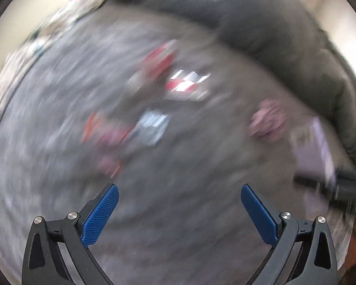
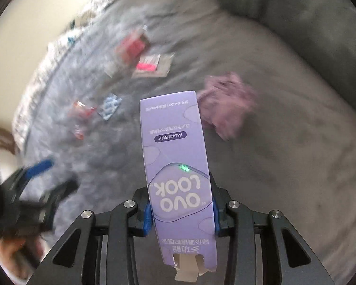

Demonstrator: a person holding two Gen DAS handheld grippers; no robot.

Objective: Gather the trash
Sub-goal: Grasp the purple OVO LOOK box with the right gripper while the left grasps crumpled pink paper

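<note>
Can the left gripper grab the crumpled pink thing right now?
Probably yes. The left gripper is open and holds nothing, and only bare grey cushion lies between it and the crumpled pink thing. The view is blurry, though.

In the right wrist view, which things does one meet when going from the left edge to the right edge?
Left gripper → red wrapper → blue-patterned sachet → purple carton, held in the right gripper → crumpled pink tissue.

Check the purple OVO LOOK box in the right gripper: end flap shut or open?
Open. The purple box, clamped by the right gripper, shows torn flaps hanging loose at its near end. The far end looks closed.
</note>
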